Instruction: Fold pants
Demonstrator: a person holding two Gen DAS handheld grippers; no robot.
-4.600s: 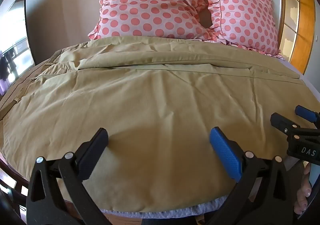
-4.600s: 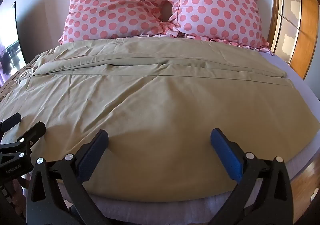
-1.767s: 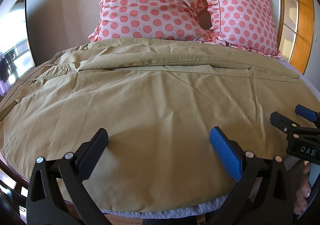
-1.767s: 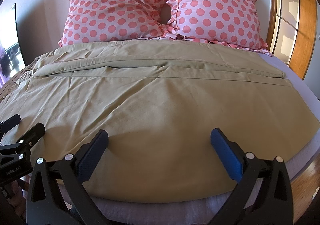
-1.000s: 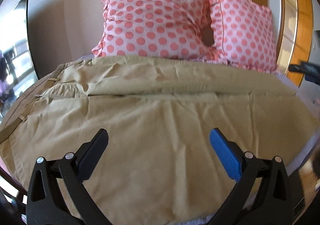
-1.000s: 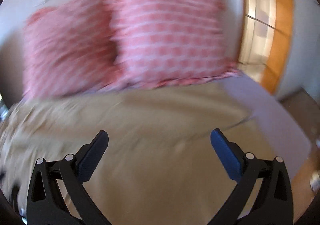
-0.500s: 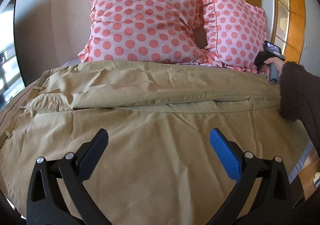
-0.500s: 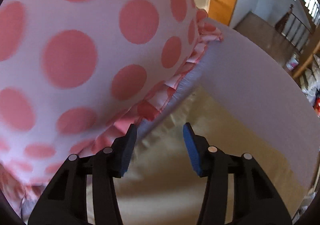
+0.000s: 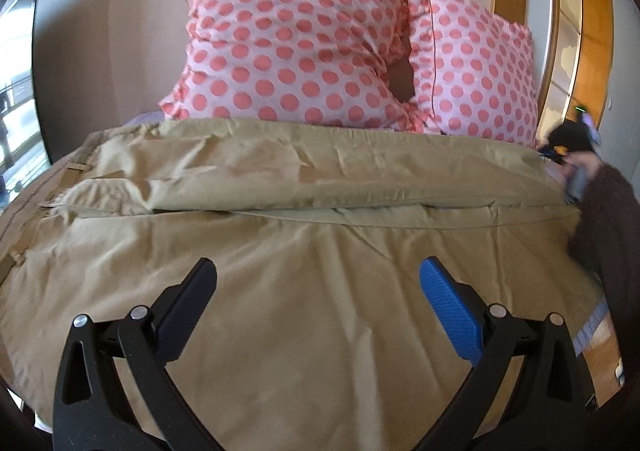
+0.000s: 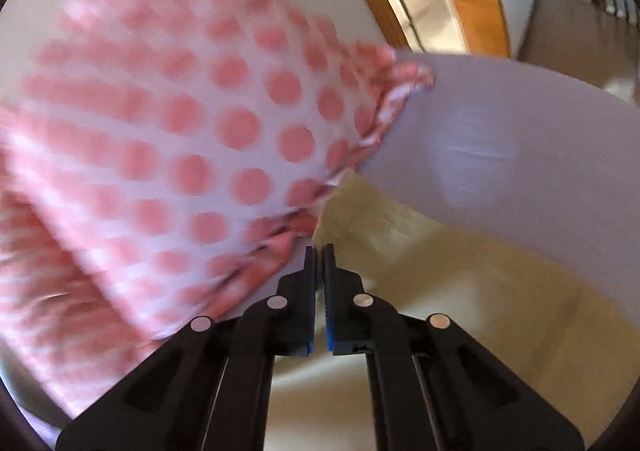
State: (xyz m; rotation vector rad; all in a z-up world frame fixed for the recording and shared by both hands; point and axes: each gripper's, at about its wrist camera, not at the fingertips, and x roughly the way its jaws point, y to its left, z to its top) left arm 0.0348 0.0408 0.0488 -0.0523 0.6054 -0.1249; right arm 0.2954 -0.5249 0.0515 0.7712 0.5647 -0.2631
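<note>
Tan pants (image 9: pixel 304 243) lie spread flat across the bed, legs running left to right, the far leg folded along a seam. My left gripper (image 9: pixel 318 291) is open and empty, low over the near leg. My right gripper (image 10: pixel 319 251) has its jaws closed at the far right corner of the pants (image 10: pixel 440 291), next to the pillow; the fabric edge sits at the fingertips, but whether cloth is pinched between them does not show. In the left wrist view the right gripper (image 9: pixel 560 147) and a dark sleeve (image 9: pixel 608 227) appear at the far right.
Two pink polka-dot pillows (image 9: pixel 288 51) (image 9: pixel 476 75) stand against the wall behind the pants. A lilac bedsheet (image 10: pixel 520 139) shows at the right bed edge. A wooden door frame (image 9: pixel 596 51) is at the right.
My right gripper swung from the near edge to the far right corner by the pillow and its jaws closed. My left gripper moved forward over the pants and stayed open.
</note>
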